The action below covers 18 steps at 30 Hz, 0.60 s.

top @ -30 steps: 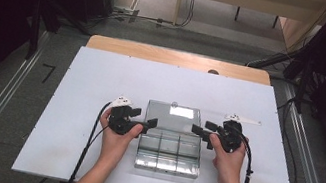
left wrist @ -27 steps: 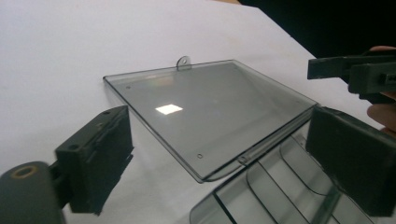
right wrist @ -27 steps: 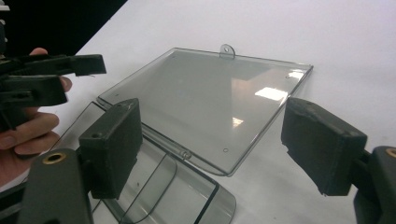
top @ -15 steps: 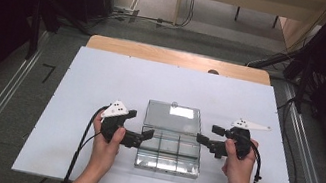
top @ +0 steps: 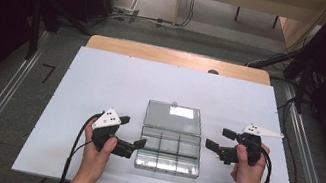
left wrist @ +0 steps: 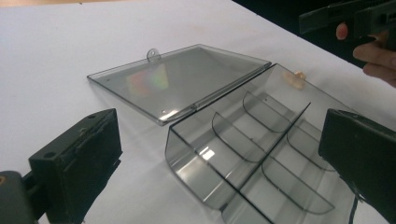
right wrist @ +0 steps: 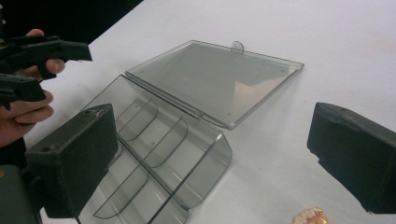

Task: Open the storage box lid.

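A clear plastic compartment box (top: 169, 151) lies open near the table's front, its base split by dividers and holding nothing. Its lid (top: 172, 116) is folded flat on the table behind it. My left gripper (top: 132, 132) hovers just left of the box, apart from it; its jaws have just been opening and stand wide with nothing gripped. My right gripper (top: 220, 138) is off the box's right side, and its jaws have also just been opening, with nothing between them. From the left gripper (left wrist: 217, 161) and the right gripper (right wrist: 212, 158) the box (left wrist: 252, 154) (right wrist: 154, 154) lies ahead of the spread jaws.
The white table top (top: 103, 76) has free room on all sides of the box. A small orange-gold bit (right wrist: 310, 216) (left wrist: 295, 77) lies on the table by the box's right side. A wooden strip (top: 177, 57) borders the far edge, with dark floor and cables beyond.
Both hands have drawn away from the box's sides, outward and toward the person. Both pairs of jaws stand wider than before. The box and lid have not moved.
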Each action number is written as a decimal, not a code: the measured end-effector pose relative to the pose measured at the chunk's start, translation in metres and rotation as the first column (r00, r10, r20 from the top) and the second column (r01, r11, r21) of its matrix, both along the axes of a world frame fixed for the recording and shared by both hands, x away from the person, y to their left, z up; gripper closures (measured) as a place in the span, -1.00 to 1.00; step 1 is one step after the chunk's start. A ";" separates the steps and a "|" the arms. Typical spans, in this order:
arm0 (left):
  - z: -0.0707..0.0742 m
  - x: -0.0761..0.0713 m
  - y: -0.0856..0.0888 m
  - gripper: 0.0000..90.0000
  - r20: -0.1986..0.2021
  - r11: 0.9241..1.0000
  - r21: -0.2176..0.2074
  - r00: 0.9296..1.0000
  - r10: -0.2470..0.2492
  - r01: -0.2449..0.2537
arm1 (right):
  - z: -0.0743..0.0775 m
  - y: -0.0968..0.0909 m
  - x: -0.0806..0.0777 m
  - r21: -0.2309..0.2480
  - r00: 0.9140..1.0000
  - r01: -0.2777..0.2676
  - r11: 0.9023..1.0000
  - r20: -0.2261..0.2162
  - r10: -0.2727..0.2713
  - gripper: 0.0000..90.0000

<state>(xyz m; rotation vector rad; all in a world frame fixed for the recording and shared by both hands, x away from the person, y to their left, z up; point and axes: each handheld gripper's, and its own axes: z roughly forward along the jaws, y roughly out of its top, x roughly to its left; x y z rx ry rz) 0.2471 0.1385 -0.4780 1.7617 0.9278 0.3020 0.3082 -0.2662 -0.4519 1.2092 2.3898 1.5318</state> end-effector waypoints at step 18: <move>-0.008 -0.030 0.045 -1.00 0.024 1.000 0.012 1.000 0.010 -0.010 | 0.001 -0.022 -0.006 -0.057 0.998 0.061 0.996 0.018 -0.061 -1.00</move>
